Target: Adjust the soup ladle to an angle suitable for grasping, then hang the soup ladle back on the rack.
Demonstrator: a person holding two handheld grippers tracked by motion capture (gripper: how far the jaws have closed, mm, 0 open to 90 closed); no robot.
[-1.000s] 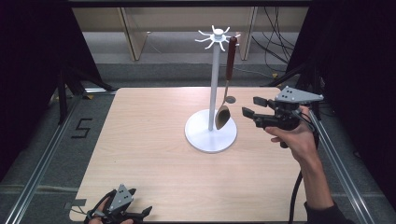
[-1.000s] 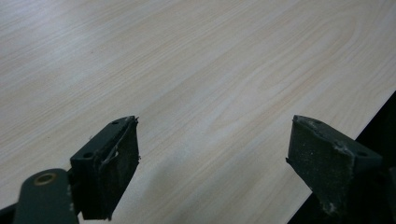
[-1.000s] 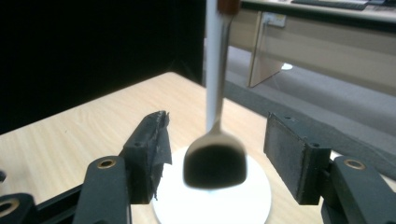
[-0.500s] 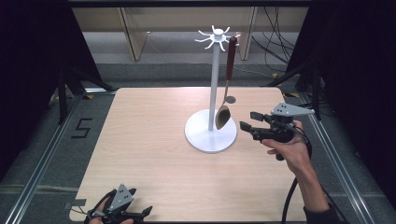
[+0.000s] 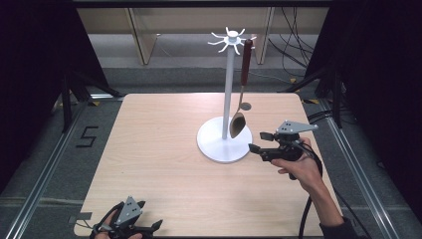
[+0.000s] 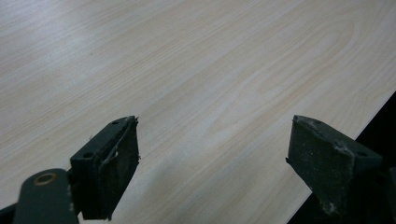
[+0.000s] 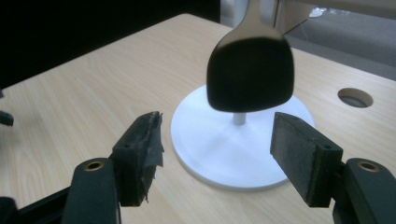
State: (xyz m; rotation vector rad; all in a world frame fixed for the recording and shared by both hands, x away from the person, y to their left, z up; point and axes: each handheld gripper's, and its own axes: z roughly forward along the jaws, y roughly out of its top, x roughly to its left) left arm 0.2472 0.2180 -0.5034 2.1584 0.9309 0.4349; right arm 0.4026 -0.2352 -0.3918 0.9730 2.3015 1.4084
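Observation:
A white stand (image 5: 229,89) with hooks at its top rises from a round base (image 5: 214,144) at mid table. From one hook hangs a spoon (image 5: 238,124) with a dark red handle, its bowl just above the base. My right gripper (image 5: 257,141) is held right of the base, jaws pointing at it. Its jaws have just been opening and nothing is between them. In the right gripper view the spoon bowl (image 7: 251,70) hangs ahead of and above my right gripper (image 7: 217,119). My left gripper (image 5: 149,216) rests open at the table's front left edge, empty (image 6: 212,126).
The wooden table (image 5: 159,149) has a round hole (image 5: 245,106) behind the stand's base. Its front edge runs close beside the left gripper. Dark curtains flank both sides, and cables lie on the floor behind.
The right gripper has sunk toward the table beside the stand's base, and its jaws stand wider. The left gripper and the spoon have not moved.

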